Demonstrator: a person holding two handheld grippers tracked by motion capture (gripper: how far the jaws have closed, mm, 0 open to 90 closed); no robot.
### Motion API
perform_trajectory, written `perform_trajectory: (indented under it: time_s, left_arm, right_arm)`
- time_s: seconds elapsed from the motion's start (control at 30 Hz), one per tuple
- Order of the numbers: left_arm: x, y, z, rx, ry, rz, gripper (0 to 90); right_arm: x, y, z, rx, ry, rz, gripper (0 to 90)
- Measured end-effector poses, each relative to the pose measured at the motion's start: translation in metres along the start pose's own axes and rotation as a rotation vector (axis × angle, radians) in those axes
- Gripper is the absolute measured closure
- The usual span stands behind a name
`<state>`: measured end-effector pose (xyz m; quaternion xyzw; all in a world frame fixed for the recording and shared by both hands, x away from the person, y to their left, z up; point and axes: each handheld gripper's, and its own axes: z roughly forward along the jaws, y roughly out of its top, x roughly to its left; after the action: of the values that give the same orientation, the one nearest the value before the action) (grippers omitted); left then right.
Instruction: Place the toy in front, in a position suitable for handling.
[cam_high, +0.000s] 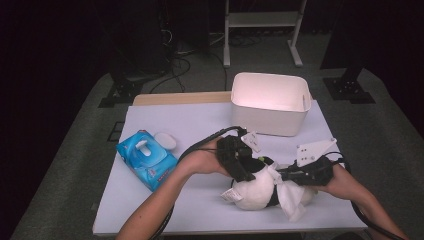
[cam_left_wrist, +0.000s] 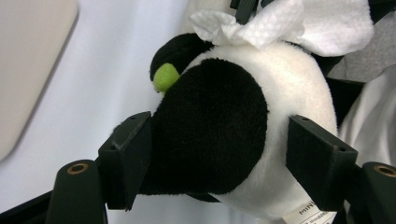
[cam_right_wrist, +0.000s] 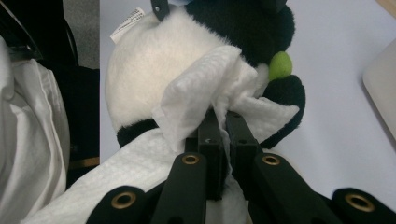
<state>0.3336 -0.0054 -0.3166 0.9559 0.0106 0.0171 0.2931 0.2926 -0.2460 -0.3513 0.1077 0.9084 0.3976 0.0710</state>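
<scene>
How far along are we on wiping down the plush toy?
Done: a wet wipe is out of the blue pack, whose lid stands open. In hand: the left gripper clamps the plush toy by its sides, while the right gripper presses the pinched wipe against its white belly. Left, probably: the remaining surfaces, then perhaps the white bin.

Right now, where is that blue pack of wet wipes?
In the high view the blue wet wipes pack lies on the left side of the table, lid open, left of the left gripper and the plush penguin.
</scene>
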Motion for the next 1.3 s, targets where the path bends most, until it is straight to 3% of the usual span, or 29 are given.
perform_trajectory:
  time_s: [0.2,0.57,0.7,0.83,1.03,1.3]
  left_arm:
    - [-0.01,-0.005,0.003,-0.003,0.0,0.005,24.5]
    - [-0.016,-0.011,0.008,-0.019,-0.016,0.023,24.4]
    - [-0.018,-0.014,0.008,-0.023,-0.022,0.022,24.5]
    - [-0.017,-0.02,0.008,-0.05,-0.034,0.008,24.5]
    - [-0.019,-0.022,0.007,-0.05,-0.031,0.009,24.6]
    - [-0.022,-0.022,0.006,-0.056,-0.029,0.017,24.6]
  right_arm:
    - [0.003,0.009,0.001,-0.008,-0.011,-0.046,85.9]
    - [0.0,0.04,0.014,-0.065,0.073,-0.076,85.4]
    - [0.001,0.047,0.019,-0.038,0.089,-0.099,85.2]
    - [-0.001,0.041,0.013,-0.008,0.072,-0.09,85.3]
    - [-0.004,0.021,0.001,0.069,0.025,-0.065,85.3]
    - [-0.004,0.005,-0.023,0.04,0.004,-0.027,85.3]
